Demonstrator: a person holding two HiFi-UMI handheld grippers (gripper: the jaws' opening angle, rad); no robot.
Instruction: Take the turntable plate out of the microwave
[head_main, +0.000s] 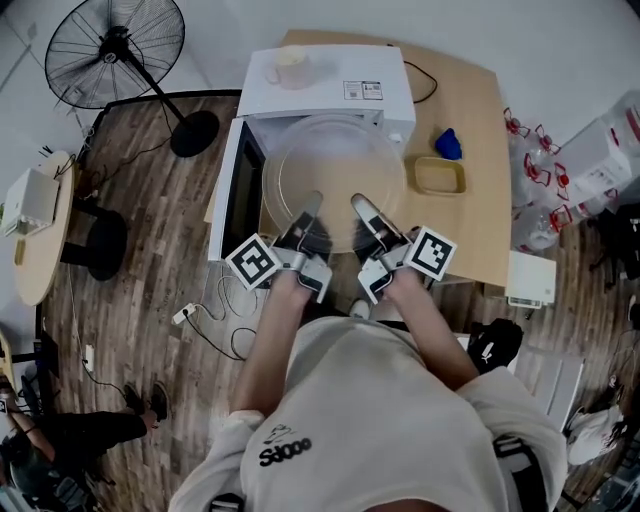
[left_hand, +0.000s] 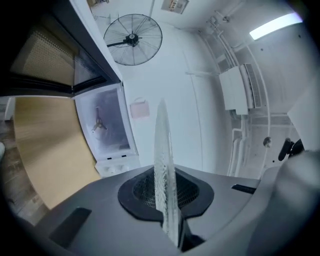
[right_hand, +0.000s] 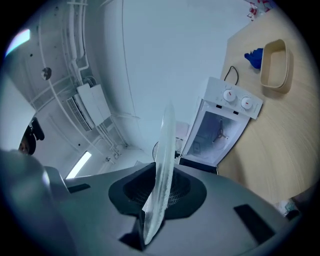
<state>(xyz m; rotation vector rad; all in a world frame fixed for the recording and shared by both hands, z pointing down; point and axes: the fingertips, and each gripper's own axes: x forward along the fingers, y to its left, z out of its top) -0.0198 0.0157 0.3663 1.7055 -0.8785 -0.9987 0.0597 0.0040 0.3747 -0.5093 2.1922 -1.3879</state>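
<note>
Over the pale wooden table (head_main: 470, 110), the glass turntable plate (head_main: 335, 170) is held up in front of the white microwave (head_main: 330, 85). The door stands open and both gripper views show only the bare drive hub in the cavity, so the lifting-out looks done; what remains is to carry the plate clear and set it down. Its near rim is pinched edge-on between the narrowed jaws of the left gripper (head_main: 311, 207) and the right gripper (head_main: 363, 207), side by side, the disc reaching away from them toward the oven
</note>
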